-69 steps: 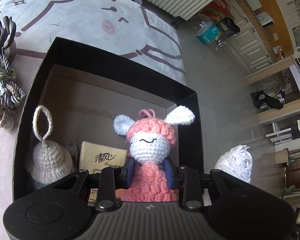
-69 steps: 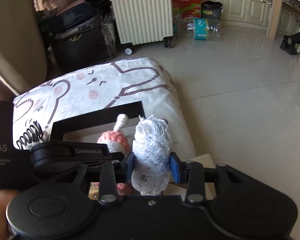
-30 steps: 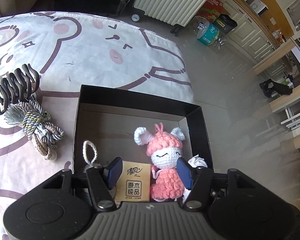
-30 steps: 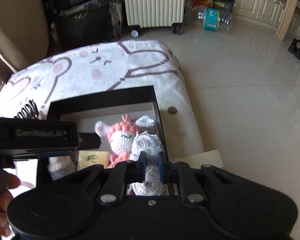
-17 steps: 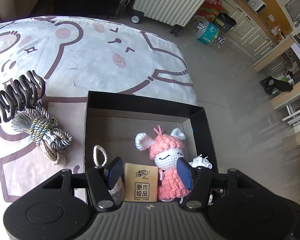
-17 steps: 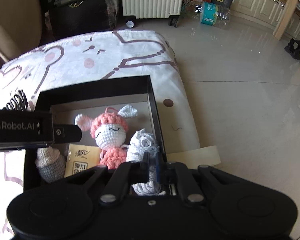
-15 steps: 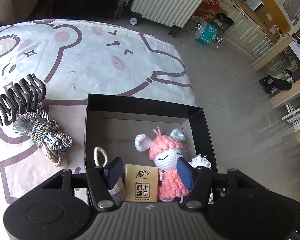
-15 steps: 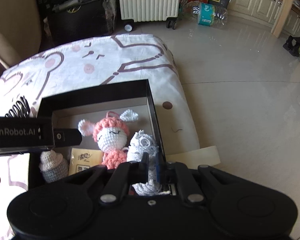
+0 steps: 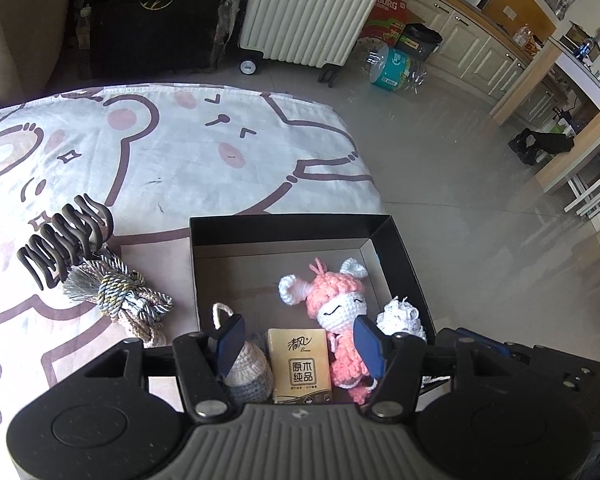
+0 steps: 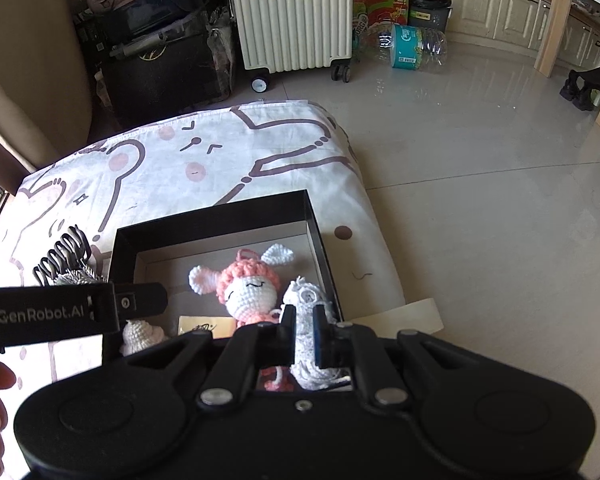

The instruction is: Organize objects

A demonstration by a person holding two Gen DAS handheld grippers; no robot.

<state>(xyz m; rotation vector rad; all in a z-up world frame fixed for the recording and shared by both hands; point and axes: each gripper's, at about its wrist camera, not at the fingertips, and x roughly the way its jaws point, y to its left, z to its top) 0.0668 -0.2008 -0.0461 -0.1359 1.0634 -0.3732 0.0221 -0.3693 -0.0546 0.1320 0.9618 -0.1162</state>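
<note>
A black open box (image 9: pixel 288 224) (image 10: pixel 216 220) sits on a bear-print cloth. Inside lie a pink crochet bunny doll (image 9: pixel 336 300) (image 10: pixel 248 284), a tissue pack (image 9: pixel 300 364), a cream crochet bell (image 9: pixel 248 368) (image 10: pixel 140 334) and a white lace roll (image 9: pixel 400 318) (image 10: pixel 306 320). My left gripper (image 9: pixel 300 342) is open and empty above the box's near side. My right gripper (image 10: pixel 303 334) is shut on the white lace roll at the box's right side.
A dark wavy hair claw (image 9: pixel 62 240) (image 10: pixel 62 256) and a knotted tassel cord (image 9: pixel 120 296) lie on the cloth left of the box. The cloth's right edge (image 10: pixel 380 240) drops to a tiled floor. A white radiator (image 9: pixel 312 12) stands behind.
My left gripper let go of the pink doll in the box, opened and pulled back. My right gripper carried the lace roll down into the box's right side, still shut on it.
</note>
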